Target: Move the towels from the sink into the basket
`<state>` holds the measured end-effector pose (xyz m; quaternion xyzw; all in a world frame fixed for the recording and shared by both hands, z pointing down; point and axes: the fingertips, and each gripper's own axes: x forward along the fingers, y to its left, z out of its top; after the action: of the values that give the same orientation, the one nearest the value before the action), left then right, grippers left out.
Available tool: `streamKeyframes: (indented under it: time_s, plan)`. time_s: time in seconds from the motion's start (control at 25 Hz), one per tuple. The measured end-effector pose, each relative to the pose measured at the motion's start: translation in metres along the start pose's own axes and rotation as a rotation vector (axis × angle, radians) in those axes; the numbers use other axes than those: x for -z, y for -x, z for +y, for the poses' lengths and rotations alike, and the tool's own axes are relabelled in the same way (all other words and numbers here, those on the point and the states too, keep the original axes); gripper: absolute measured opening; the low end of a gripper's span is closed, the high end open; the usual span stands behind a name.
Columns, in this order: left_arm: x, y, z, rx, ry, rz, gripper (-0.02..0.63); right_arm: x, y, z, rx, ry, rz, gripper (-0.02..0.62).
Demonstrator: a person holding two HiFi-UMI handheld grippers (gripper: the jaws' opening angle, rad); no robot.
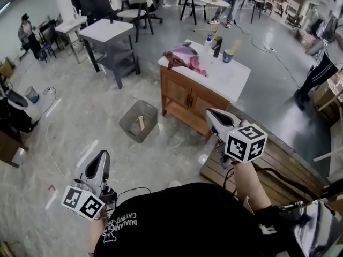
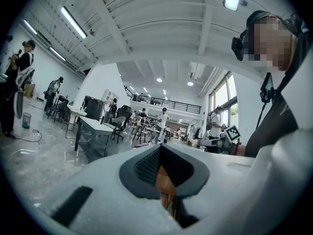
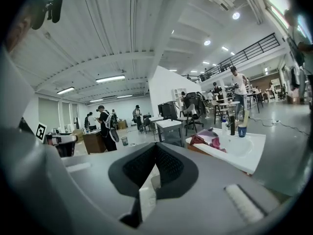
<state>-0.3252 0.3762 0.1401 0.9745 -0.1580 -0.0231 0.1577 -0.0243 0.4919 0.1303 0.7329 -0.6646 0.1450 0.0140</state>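
Towels [image 1: 182,60], pink and maroon, lie heaped on the left end of the white sink top [image 1: 230,82], far ahead of me. The sink top sits on a wooden cabinet [image 1: 185,98]. The grey basket [image 1: 138,121] stands on the floor just left of that cabinet, nearer than the towels. I hold my right gripper [image 1: 212,114] and left gripper [image 1: 102,157] near me, well apart from the towels, each with jaws clenched on nothing.
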Motion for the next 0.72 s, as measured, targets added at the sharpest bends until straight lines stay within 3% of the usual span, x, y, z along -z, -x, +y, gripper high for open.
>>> streamKeyframes:
  time_s: [0.44,0.72]
  plan:
    - [0.001,-0.091,0.030,-0.031,0.007,-0.013,0.005,-0.030,-0.080,-0.071,-0.061,0.039,-0.005,0.006]
    - [0.013,-0.128,0.039,-0.031,0.019,-0.002,0.005,-0.026,-0.102,-0.112,-0.043,0.036,0.003,0.006]
